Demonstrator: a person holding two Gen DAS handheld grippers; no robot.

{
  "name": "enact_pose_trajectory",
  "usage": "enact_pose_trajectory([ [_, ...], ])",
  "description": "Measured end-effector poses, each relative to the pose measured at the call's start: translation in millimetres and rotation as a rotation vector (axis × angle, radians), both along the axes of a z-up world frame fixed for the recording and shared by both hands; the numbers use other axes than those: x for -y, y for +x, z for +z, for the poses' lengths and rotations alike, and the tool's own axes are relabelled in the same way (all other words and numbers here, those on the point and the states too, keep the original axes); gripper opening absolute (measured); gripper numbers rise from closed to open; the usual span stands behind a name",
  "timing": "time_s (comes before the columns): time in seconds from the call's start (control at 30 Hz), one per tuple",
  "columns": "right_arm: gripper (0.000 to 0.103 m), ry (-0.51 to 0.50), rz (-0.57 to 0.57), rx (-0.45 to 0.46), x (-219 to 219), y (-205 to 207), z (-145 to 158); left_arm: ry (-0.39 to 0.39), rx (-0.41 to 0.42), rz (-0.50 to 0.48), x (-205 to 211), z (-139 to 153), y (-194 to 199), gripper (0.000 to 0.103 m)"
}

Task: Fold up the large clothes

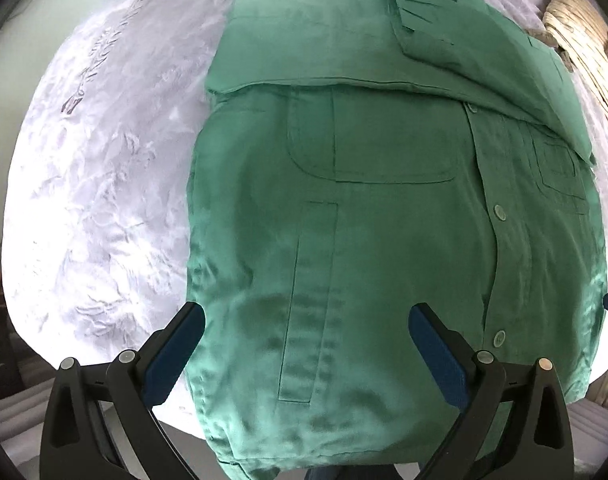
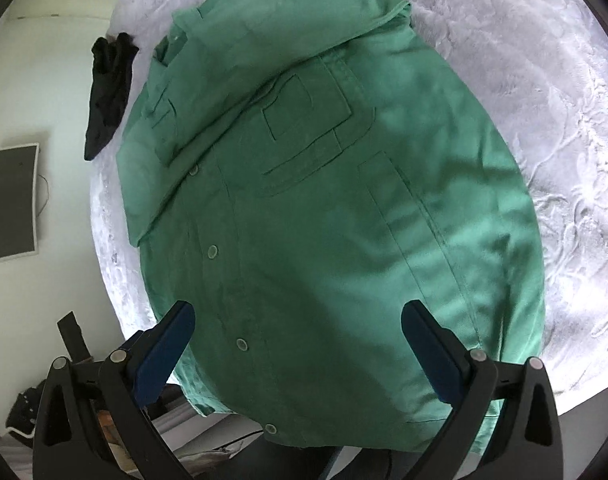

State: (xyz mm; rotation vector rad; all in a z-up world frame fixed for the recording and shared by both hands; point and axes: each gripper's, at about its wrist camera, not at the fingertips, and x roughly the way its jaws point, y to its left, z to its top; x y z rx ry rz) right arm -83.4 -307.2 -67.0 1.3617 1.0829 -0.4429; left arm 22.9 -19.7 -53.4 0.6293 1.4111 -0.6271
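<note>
A green button-up shirt point(image 1: 383, 220) lies front side up on a white furry cover, with both sleeves folded across its upper chest. It also shows in the right wrist view point(image 2: 323, 220). My left gripper point(image 1: 305, 320) is open and empty, hovering above the shirt's lower left part near the hem. My right gripper point(image 2: 298, 320) is open and empty, above the lower right part by the button placket. Pale buttons point(image 1: 499, 213) run down the placket. The hem hangs over the near edge.
The white furry cover point(image 1: 104, 200) spreads to the left and, in the right wrist view point(image 2: 543, 100), to the right. A woven basket point(image 1: 583, 48) sits at the far right. A black garment point(image 2: 108, 92) lies at the cover's left edge. A flat grey device point(image 2: 12, 204) lies on the floor.
</note>
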Motion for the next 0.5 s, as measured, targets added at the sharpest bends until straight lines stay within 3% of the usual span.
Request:
enact_pose_trajectory([
  [0.23, 0.103, 0.007, -0.018, 0.040, -2, 1, 0, -0.018, -0.011, 0.013, -4, 3, -3, 0.102],
  [0.5, 0.103, 0.108, -0.020, 0.027, -9, 2, -11, -0.022, -0.061, 0.003, -13, 0, 0, 0.102],
])
